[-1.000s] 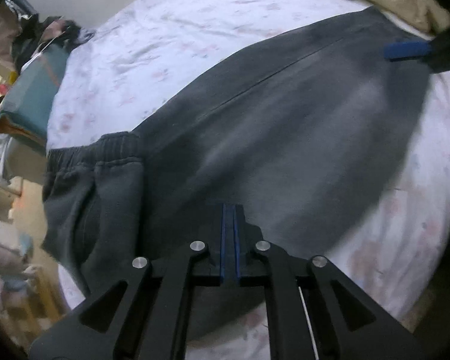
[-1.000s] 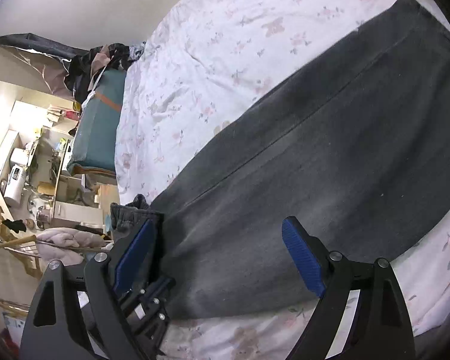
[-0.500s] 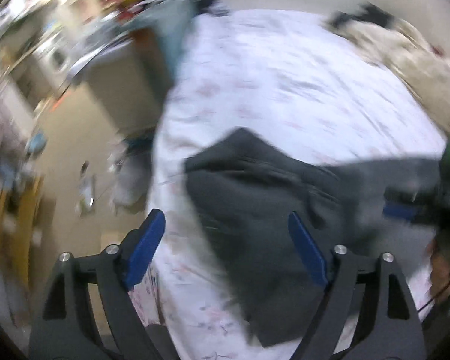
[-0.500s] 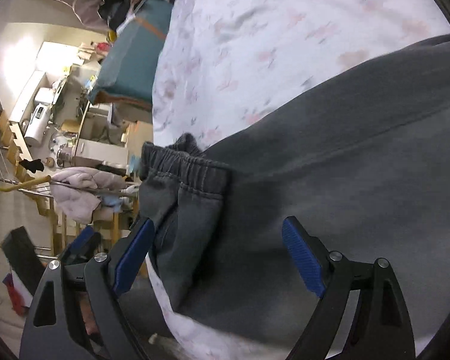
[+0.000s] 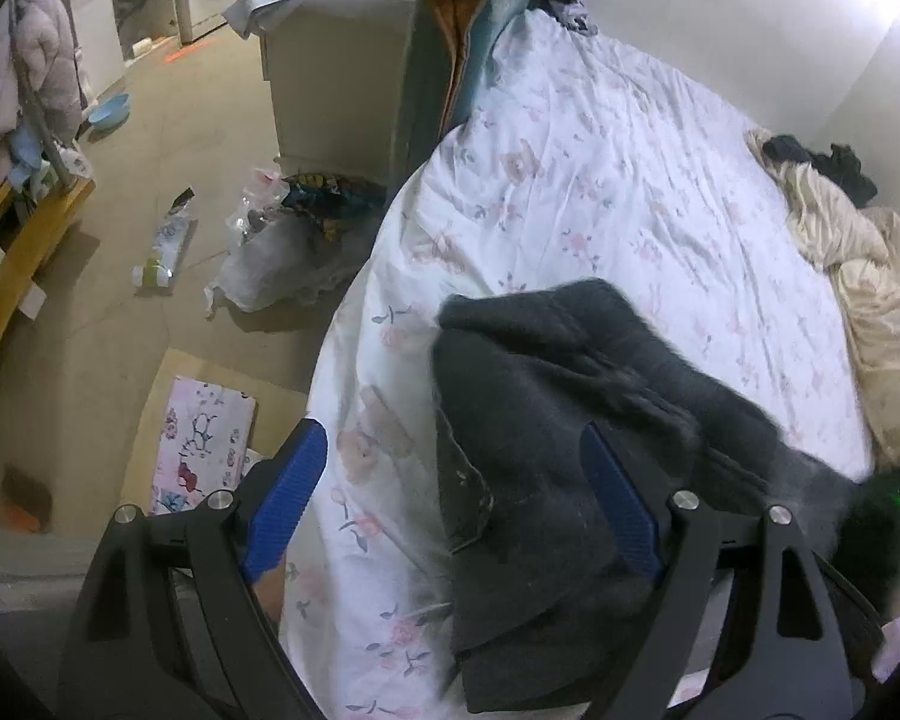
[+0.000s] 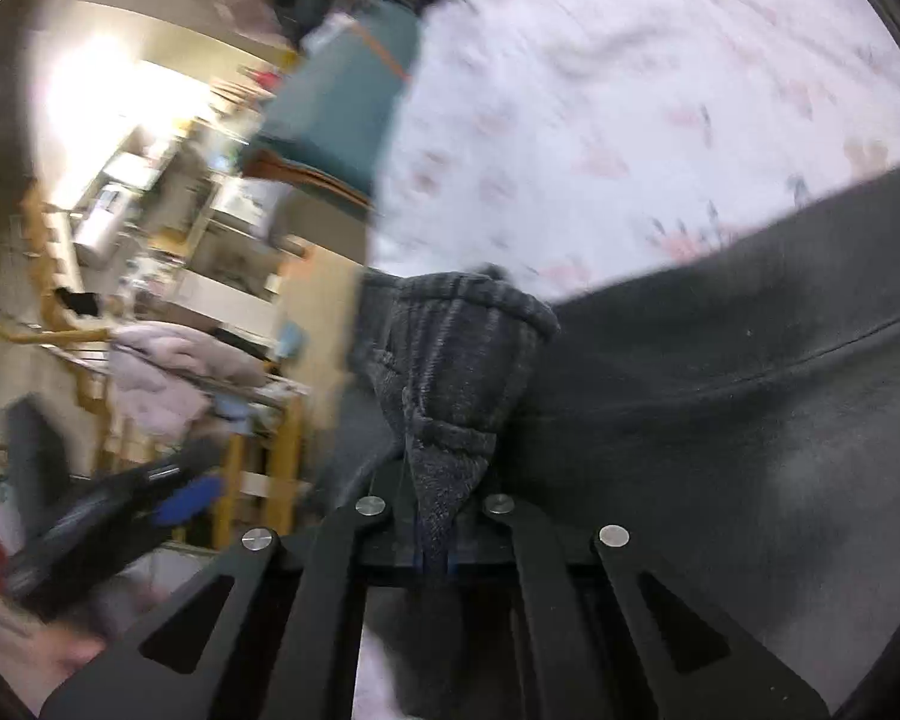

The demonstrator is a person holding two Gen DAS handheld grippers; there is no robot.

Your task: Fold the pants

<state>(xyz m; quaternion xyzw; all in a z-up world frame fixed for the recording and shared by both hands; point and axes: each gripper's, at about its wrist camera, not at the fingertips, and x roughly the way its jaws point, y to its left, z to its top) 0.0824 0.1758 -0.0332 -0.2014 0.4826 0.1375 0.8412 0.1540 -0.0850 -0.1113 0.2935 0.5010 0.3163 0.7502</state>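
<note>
The dark grey pants [image 5: 570,432] lie bunched on the bed [image 5: 600,168], over its floral sheet, toward 5 o'clock in the left wrist view. The left gripper [image 5: 450,510] hangs with its jaws spread wide, blue pads [image 5: 285,504] apart, one over the sheet and the other over the pants, holding nothing. The right gripper [image 6: 432,546] is clamped on the ribbed waistband [image 6: 450,360], which rises in a pinched peak toward 12 o'clock. On the floor at 9 o'clock sits a blue basin [image 5: 109,107]; its contents cannot be made out.
</note>
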